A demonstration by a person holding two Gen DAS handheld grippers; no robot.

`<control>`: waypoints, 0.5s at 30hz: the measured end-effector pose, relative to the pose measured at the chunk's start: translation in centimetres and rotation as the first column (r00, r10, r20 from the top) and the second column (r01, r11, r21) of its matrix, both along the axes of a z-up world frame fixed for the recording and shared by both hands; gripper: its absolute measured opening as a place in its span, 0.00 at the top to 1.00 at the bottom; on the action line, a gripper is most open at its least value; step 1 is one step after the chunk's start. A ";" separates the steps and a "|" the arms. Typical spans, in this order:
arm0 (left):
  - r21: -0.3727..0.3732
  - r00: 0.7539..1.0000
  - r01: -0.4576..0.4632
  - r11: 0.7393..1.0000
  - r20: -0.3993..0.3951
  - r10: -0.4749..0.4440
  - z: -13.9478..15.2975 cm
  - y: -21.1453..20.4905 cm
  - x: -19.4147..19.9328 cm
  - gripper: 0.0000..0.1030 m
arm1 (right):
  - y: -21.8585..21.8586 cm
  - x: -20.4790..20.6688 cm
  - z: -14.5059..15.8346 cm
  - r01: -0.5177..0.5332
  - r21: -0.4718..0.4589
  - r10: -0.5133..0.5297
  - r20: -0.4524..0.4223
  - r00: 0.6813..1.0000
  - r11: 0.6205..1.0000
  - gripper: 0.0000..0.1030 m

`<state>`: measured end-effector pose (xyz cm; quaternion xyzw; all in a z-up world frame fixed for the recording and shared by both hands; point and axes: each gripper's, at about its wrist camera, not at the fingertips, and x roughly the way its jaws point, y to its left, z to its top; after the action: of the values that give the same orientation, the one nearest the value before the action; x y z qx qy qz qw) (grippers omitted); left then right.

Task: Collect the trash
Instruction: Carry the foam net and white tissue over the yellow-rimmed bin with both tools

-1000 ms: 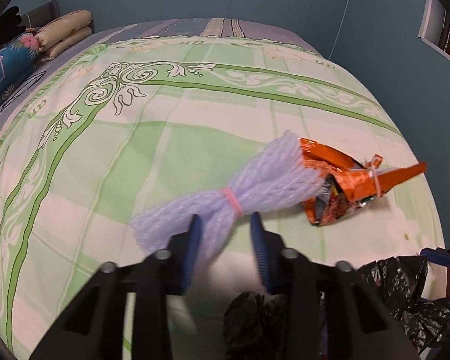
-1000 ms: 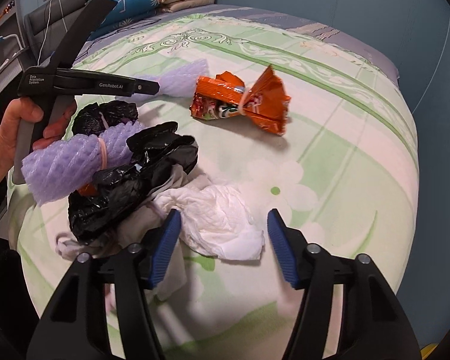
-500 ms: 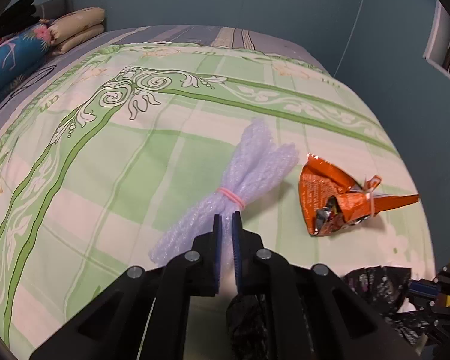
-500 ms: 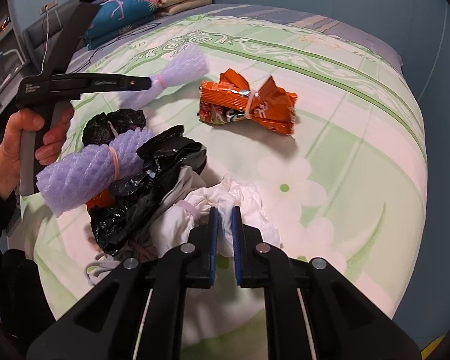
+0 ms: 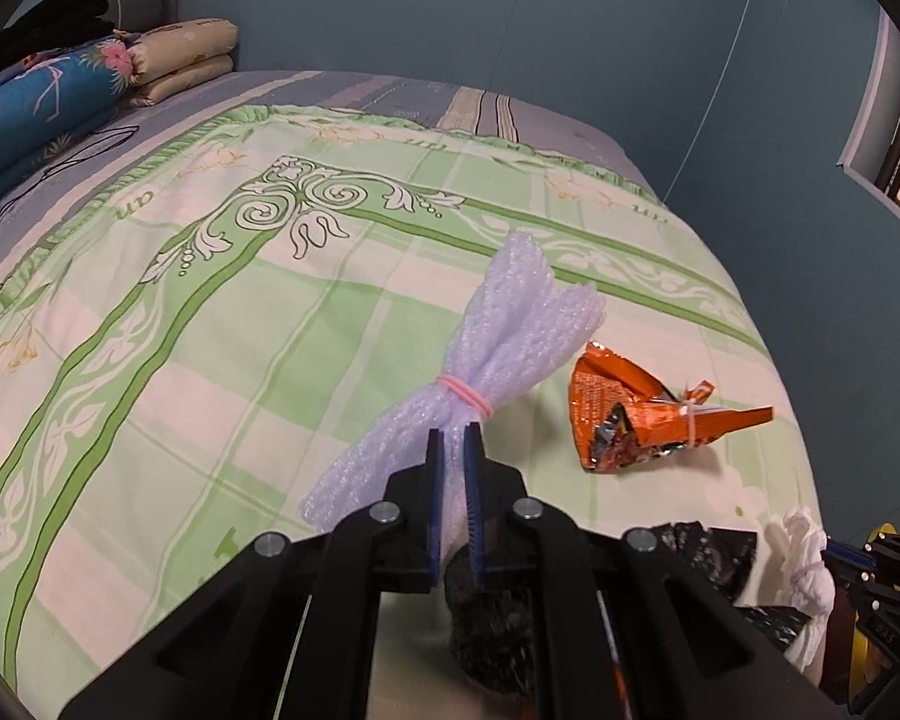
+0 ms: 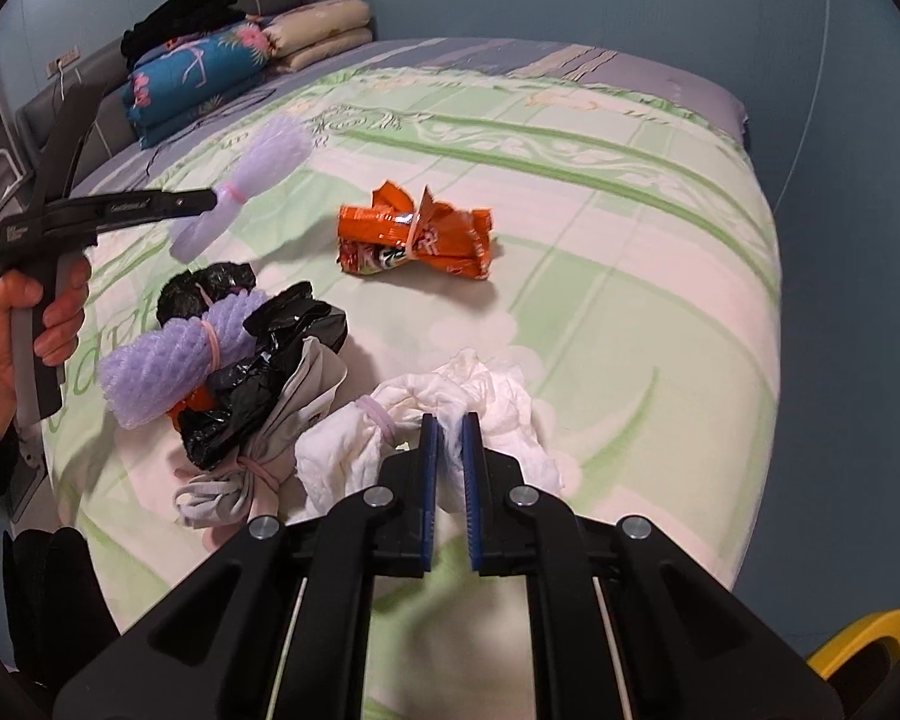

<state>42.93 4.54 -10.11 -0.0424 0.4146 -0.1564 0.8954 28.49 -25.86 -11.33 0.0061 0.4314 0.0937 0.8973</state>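
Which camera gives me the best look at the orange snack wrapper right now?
Right wrist: the orange snack wrapper lies whole and unobstructed mid-bed. Left wrist also shows it, but off toward the right edge, end-on, beside the held foam net.

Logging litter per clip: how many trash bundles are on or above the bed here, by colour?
Purple foam net: 2
Orange snack wrapper: 1
Black plastic bag: 2
White paper: 1
Grey cloth: 1
Total: 7
An orange scrap under the pile is unclear, not counted.
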 end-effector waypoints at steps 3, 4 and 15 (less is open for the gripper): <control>-0.009 1.000 -0.012 1.000 0.010 0.012 0.7 0.5 -1.3 0.94 | -0.6 -0.9 1.1 0.010 0.022 -0.011 0.026 1.000 1.000 0.93; -0.015 1.000 -0.016 1.000 0.012 0.016 0.9 0.6 -1.6 0.94 | -0.8 -1.2 1.5 0.010 0.032 -0.012 0.034 0.999 0.999 0.93; -0.062 0.998 -0.038 0.997 0.046 0.041 2.8 1.8 -6.6 0.94 | -2.4 -5.2 5.9 -0.037 0.185 0.019 0.097 0.995 0.982 0.93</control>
<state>36.33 6.37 -7.30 -0.0743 0.3876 -0.1521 0.9062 23.27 -28.23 -5.40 0.0798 0.3776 0.1465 0.9108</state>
